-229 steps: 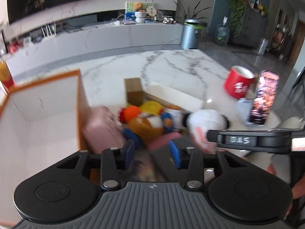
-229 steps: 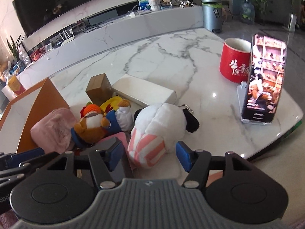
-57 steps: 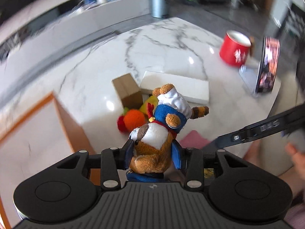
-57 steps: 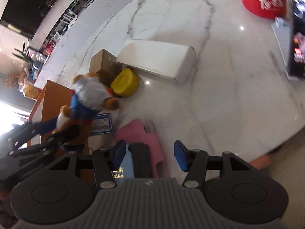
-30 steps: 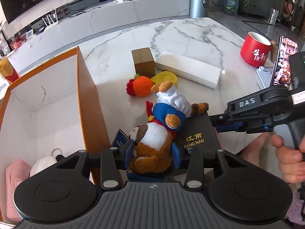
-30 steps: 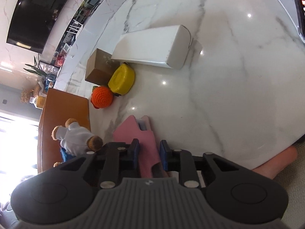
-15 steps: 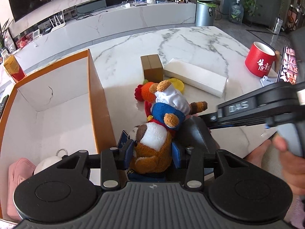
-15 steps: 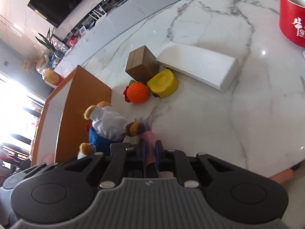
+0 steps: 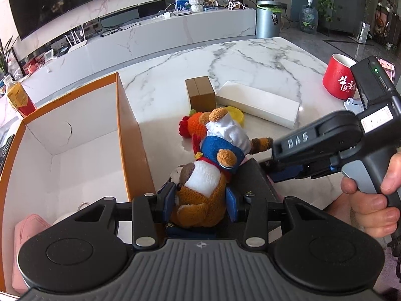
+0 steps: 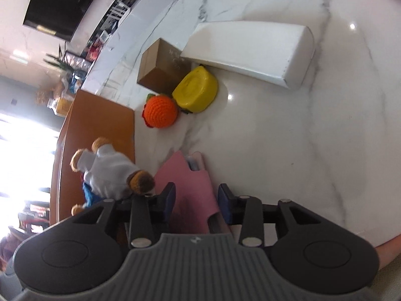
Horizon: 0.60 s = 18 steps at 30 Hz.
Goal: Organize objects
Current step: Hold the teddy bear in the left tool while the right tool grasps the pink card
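A brown plush bear [image 9: 200, 175] in a blue and white outfit is clamped between the pads of my left gripper [image 9: 200, 198], which is shut on it. It hangs just right of the orange-walled box [image 9: 125, 125]. The same bear [image 10: 110, 173] shows at the left of the right wrist view. My right gripper [image 10: 196, 200] is low over the table's near edge. Its jaws are opening, and a flat pink pouch [image 10: 193, 183] lies between them with a gap at the right pad. A dark flat box [image 9: 253, 183] lies under the bear.
Inside the orange box lies a pink plush [image 9: 27, 228]. On the marble table [image 10: 288, 138] sit a brown carton [image 9: 200, 92], a long white box [image 9: 258, 105], a yellow tub [image 10: 195, 90] and an orange crochet ball [image 10: 160, 111]. A red cup [image 9: 338, 80] stands far right.
The right gripper's jaws, pinched together on the pink pouch half a second ago, now stand apart, and its view has rolled. The left gripper still holds the bear in the same place.
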Motion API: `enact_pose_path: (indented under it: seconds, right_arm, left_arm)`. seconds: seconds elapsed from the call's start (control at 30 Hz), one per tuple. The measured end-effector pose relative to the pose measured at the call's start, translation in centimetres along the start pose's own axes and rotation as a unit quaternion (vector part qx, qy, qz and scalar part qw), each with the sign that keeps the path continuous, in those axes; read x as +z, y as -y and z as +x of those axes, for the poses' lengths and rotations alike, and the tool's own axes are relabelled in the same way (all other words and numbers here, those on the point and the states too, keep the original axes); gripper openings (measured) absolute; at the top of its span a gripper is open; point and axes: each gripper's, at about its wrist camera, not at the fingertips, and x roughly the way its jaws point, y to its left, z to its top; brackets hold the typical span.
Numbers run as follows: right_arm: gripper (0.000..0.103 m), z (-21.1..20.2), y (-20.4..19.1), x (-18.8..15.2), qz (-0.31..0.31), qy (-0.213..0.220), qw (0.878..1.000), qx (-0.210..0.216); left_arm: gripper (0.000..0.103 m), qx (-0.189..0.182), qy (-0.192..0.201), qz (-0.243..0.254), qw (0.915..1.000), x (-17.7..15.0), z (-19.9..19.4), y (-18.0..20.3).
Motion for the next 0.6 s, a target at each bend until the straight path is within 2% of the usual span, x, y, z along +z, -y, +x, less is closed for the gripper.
enact_pose_path:
  seconds: [0.07, 0.13, 0.2, 0.27, 0.33, 0.47, 0.6]
  right_arm:
    - [0.022, -0.5, 0.0, -0.1, 0.000, 0.009, 1.000, 0.006]
    - [0.015, -1.6, -0.3, -0.2, 0.006, 0.020, 0.999, 0.028]
    - [0.011, -3.0, -1.3, -0.4, -0.010, 0.037, 0.999, 0.029]
    - [0.009, -4.6, -2.3, -0.5, -0.030, 0.056, 0.998, 0.008]
    - [0.008, -6.3, -3.2, -0.7, -0.049, 0.078, 0.995, -0.023]
    - [0.007, -9.3, -4.8, -1.5, -0.111, 0.117, 0.982, -0.101]
    - [0.007, -9.3, -5.6, -2.3, -0.158, 0.112, 0.967, -0.164]
  left_arm:
    - [0.048, 0.001, 0.000, -0.003, 1.0000, 0.1, 0.0, -0.1]
    - [0.048, 0.003, 0.004, -0.005, 1.0000, 0.1, 0.0, -0.2]
    - [0.048, -0.006, 0.006, -0.011, 0.9999, 0.2, 0.3, -0.2]
    - [0.048, -0.020, 0.005, -0.016, 0.9997, 0.4, 0.7, 0.0]
    - [0.048, -0.012, 0.016, -0.015, 0.9997, 0.6, 0.8, 0.4]
    - [0.048, -0.030, 0.022, -0.038, 0.9986, 1.0, 0.7, 0.0]
    - [0.048, -0.050, 0.021, -0.041, 0.9977, 1.1, 0.3, 0.3]
